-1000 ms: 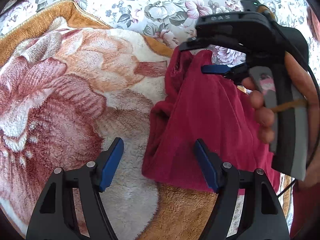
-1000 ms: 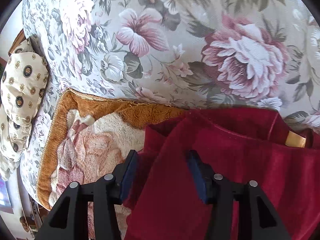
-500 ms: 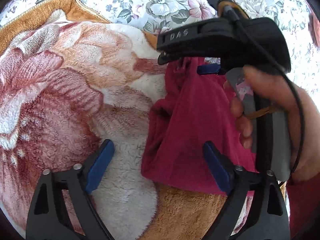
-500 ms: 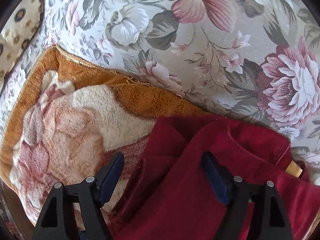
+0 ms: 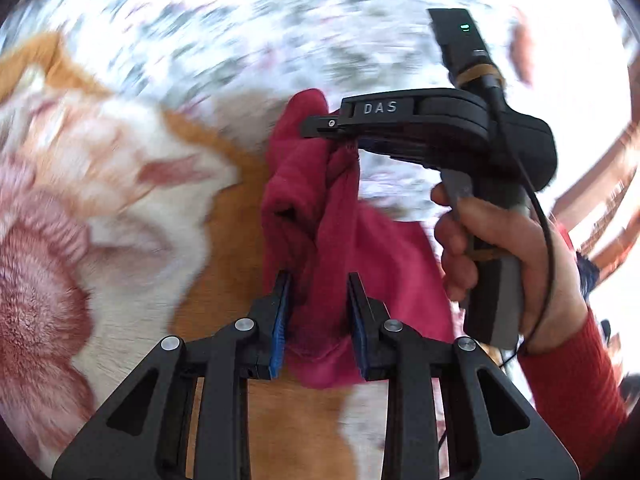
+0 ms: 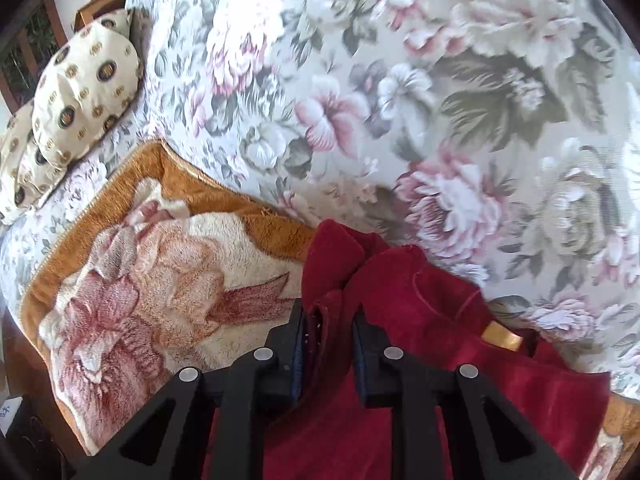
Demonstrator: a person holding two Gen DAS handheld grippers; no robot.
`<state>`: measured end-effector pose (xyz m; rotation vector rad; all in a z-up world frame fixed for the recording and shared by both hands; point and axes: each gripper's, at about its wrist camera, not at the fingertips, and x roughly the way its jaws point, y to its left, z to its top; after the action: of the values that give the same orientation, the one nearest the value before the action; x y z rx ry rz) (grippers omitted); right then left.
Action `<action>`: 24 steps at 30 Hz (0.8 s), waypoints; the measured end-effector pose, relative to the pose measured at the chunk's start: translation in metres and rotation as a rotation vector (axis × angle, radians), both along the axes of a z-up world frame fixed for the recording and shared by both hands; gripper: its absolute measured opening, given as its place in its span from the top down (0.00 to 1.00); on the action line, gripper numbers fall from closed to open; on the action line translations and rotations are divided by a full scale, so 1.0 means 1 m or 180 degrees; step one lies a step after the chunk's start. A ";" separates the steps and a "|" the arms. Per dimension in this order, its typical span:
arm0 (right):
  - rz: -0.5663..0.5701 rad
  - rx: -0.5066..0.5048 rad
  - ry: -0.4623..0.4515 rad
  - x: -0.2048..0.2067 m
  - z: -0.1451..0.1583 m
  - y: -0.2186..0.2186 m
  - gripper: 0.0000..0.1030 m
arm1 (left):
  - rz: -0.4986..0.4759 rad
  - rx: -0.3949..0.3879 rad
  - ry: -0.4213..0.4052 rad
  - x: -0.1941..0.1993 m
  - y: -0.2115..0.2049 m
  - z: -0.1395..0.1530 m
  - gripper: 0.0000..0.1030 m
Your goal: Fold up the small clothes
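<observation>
A small dark red garment hangs bunched between the two grippers over a plush orange and pink blanket. My left gripper is shut on its lower edge. My right gripper is shut on its upper edge; it shows from the side in the left wrist view, held in a hand with a red sleeve. In the right wrist view the red garment spreads below the fingers, with a gold tag on it.
The blanket lies on a flowered bedspread. A cream patterned pillow sits at the far left of the bed. The left wrist view is motion blurred.
Both grippers have closed on the red garment; they were open around it before. The garment has been lifted and bunched up off the blanket. The left wrist view has swung.
</observation>
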<state>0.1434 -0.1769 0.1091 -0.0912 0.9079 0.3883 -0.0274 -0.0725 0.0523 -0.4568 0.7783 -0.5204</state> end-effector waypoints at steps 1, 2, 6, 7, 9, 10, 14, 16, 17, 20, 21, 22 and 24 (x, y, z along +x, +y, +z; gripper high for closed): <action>-0.0033 0.0032 -0.0048 -0.008 0.013 -0.019 0.82 | -0.0093 0.0022 -0.0080 -0.006 -0.009 0.009 0.75; -0.0059 0.0049 -0.0084 -0.019 0.022 -0.031 0.82 | -0.0185 0.0070 -0.0151 -0.012 -0.022 0.017 0.75; -0.0235 0.0047 -0.0169 -0.049 0.044 -0.100 0.83 | -0.0621 0.0287 -0.0300 -0.024 -0.085 0.034 0.75; -0.0300 0.0056 -0.0179 -0.055 0.045 -0.119 0.83 | -0.0721 0.0302 -0.0298 -0.026 -0.101 0.034 0.78; -0.0455 0.0066 -0.0189 -0.067 0.041 -0.158 0.83 | -0.0932 0.0388 -0.0268 -0.023 -0.139 0.030 0.84; -0.0557 0.0090 -0.0170 -0.073 0.034 -0.180 0.83 | -0.1002 0.0441 -0.0260 -0.022 -0.154 0.025 0.84; -0.0906 0.0202 0.0025 -0.076 -0.007 -0.245 0.83 | -0.1247 0.0718 -0.0159 -0.016 -0.209 -0.004 0.84; -0.1070 0.0298 0.0134 -0.073 -0.036 -0.266 0.83 | -0.1316 0.0805 0.0003 -0.016 -0.221 -0.021 0.84; -0.1140 0.0366 0.0202 -0.069 -0.050 -0.274 0.83 | -0.1341 0.0807 0.0059 -0.019 -0.222 -0.023 0.84; -0.1249 0.0572 0.0247 -0.061 -0.076 -0.285 0.81 | -0.1379 0.0914 0.0061 -0.032 -0.210 -0.013 0.84; -0.1273 0.0602 0.0197 -0.060 -0.076 -0.286 0.80 | -0.1368 0.0963 -0.0001 -0.038 -0.201 -0.004 0.84; -0.1306 0.0629 0.0178 -0.061 -0.071 -0.290 0.77 | -0.1352 0.0985 -0.0085 -0.043 -0.191 0.006 0.84; -0.1406 0.0704 0.0181 -0.069 -0.058 -0.298 0.72 | -0.1287 0.1082 -0.0215 -0.051 -0.169 0.023 0.80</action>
<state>0.0740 -0.4748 0.0511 0.3208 0.9072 0.0774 -0.0785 -0.2416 0.0757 0.0375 0.8787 -0.7578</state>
